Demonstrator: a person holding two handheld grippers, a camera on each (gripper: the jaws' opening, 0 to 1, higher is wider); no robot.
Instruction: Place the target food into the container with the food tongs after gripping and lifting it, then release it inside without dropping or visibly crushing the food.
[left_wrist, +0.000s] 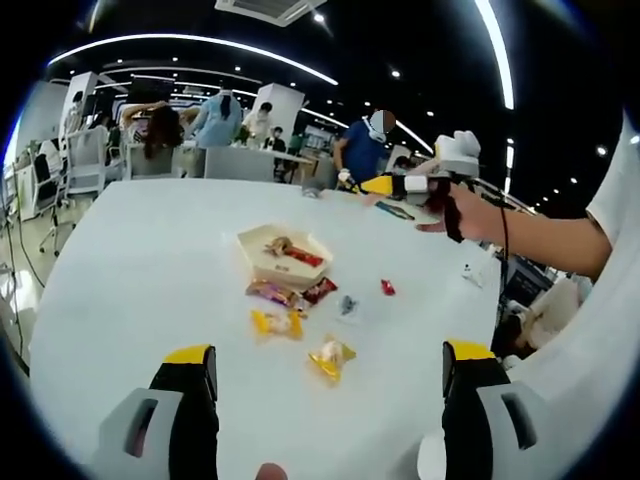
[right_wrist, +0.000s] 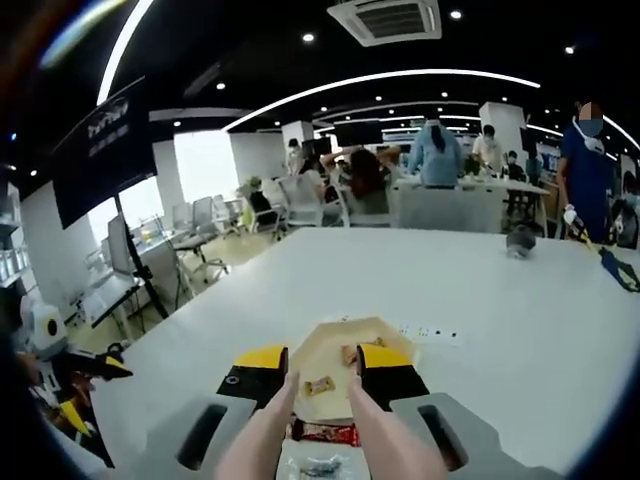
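A white table (left_wrist: 150, 270) holds a tan paper tray (left_wrist: 284, 255) with snacks inside; wrapped candies (left_wrist: 277, 323) lie just beside it. The left gripper (left_wrist: 330, 375) hovers over them, jaws spread wide and empty. The right gripper (right_wrist: 320, 375) clenches pale tongs (right_wrist: 322, 425) over the tray, a small snack (right_wrist: 319, 385) between their arms.

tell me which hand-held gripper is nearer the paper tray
Right. The right hand-held gripper has the paper tray just past its jaws; the left hand-held gripper sits back, with loose snacks between.
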